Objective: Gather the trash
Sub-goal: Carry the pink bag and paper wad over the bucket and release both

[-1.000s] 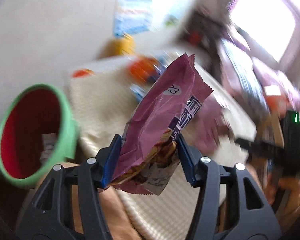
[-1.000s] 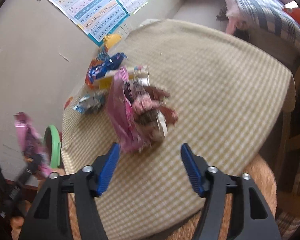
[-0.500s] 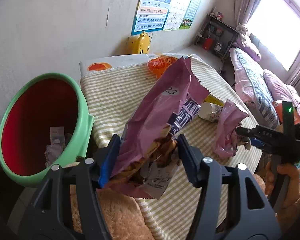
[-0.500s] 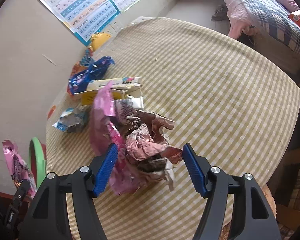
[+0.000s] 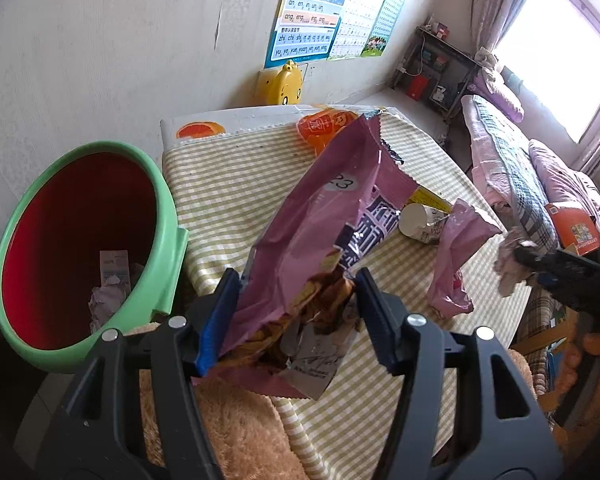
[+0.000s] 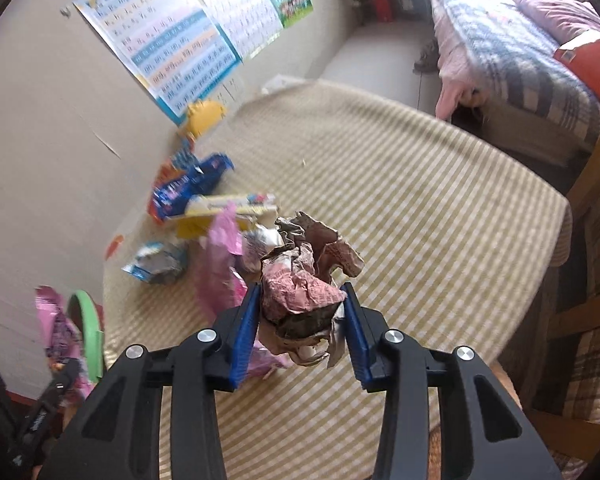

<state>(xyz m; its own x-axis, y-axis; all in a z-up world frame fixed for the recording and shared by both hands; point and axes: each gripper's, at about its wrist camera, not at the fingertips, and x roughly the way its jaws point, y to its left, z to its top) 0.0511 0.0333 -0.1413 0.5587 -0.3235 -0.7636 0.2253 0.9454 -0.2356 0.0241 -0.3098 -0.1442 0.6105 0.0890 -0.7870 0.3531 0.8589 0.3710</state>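
Left hand-held gripper [image 5: 296,316] is grasping a purple snack bag [image 5: 324,216] beside the green bin [image 5: 168,240] — right hand-held gripper [image 6: 300,328], jaws just closing, is clenching crumpled paper [image 6: 300,280] above the desk [image 6: 440,208].

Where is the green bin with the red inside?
In the left wrist view the green bin stands at the left, beside the checked table's edge, just left of the purple snack bag in the left gripper.

"23" on purple snack bag [image 5: 320,216]
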